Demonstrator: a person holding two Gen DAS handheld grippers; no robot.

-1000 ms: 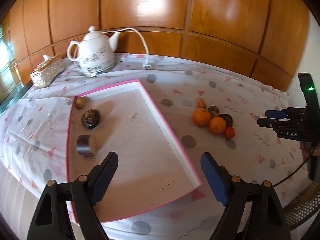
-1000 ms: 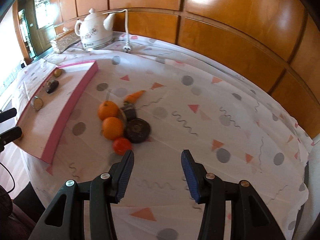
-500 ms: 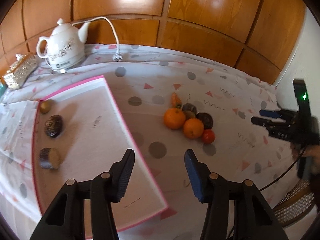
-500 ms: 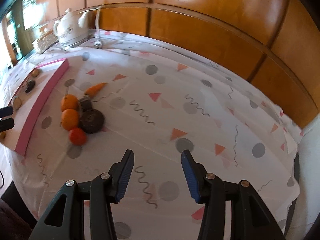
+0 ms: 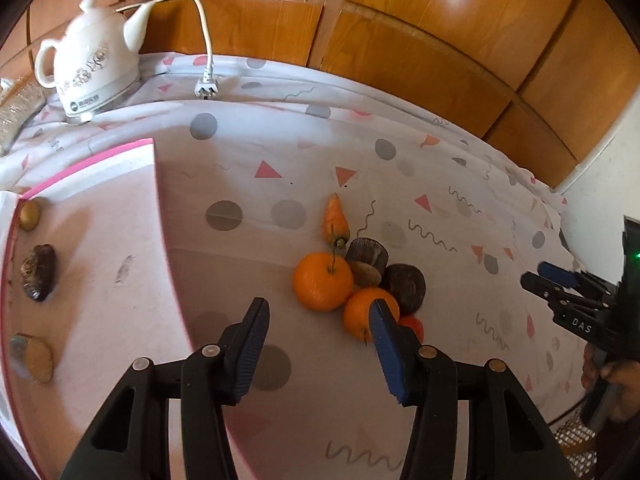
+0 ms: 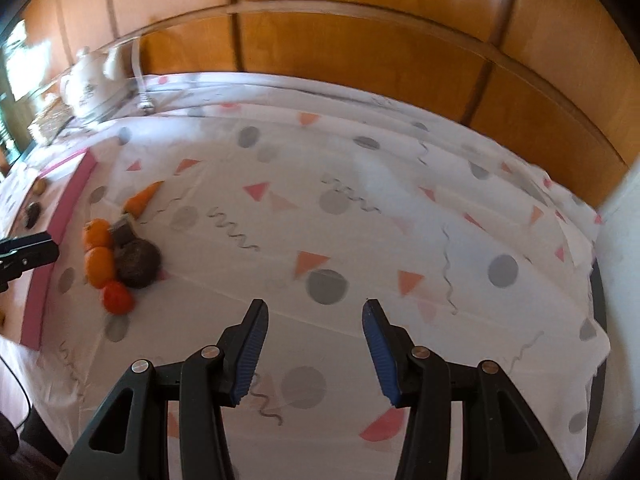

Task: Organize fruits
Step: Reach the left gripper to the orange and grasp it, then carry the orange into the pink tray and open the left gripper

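One patterned tablecloth (image 6: 360,216) below wood panelling (image 6: 360,52)

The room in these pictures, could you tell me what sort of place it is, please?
Probably a home dining or kitchen corner: a patterned tablecloth, a white electric kettle with its plug lying loose, and wood-panelled walls.

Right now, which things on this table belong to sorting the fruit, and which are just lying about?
Part of the job:
two oranges
small red fruit
carrot
dark brown pieces
pink tray with three pieces in it
left claw, open over the pile

Lying about:
white kettle
plug
woven box
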